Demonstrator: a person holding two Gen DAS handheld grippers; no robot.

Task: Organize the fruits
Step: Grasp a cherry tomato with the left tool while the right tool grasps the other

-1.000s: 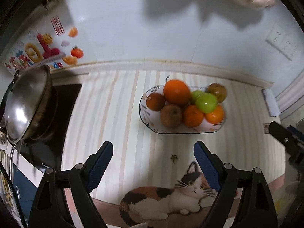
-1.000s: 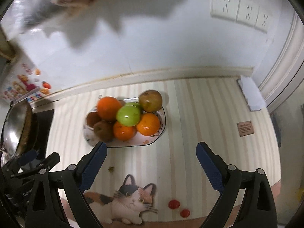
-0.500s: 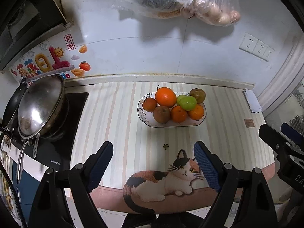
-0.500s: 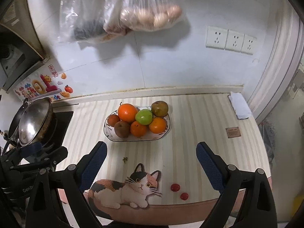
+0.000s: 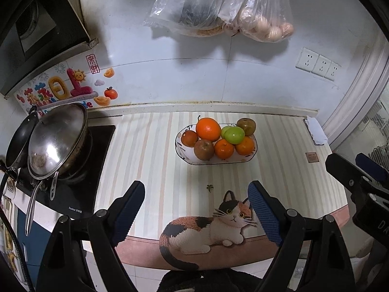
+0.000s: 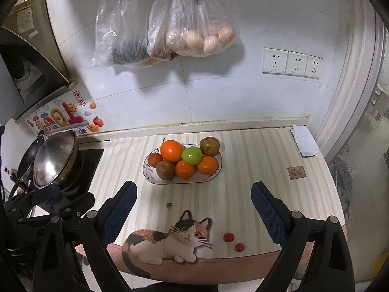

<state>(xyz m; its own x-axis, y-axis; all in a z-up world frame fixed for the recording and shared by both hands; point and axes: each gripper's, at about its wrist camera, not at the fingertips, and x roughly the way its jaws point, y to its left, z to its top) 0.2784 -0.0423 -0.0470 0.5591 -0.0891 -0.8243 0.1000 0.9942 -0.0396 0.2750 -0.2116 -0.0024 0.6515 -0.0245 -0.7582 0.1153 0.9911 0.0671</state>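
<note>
Both the left gripper (image 5: 196,209) and right gripper (image 6: 194,210) tilt downward, ribbed blue pads spread wide, empty, above the striped mat (image 6: 243,194). Farther back, glossy round fruits (image 6: 187,159) heap in an oval white bowl (image 6: 155,180).

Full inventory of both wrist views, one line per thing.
fruit plate: 1, white, mid counter
oranges: 4, orange, on plate
green apple: 1, atop pile
brown fruits: 2, plate front-left and back-right
small red fruits: 2, loose, counter front
cat mat: 1, calico print, counter edge
wok: 1, steel, stove
bags: 2, clear, hanging on wall
sockets: 3, white, wall
left claw: open, empty
right claw: open, empty
</note>
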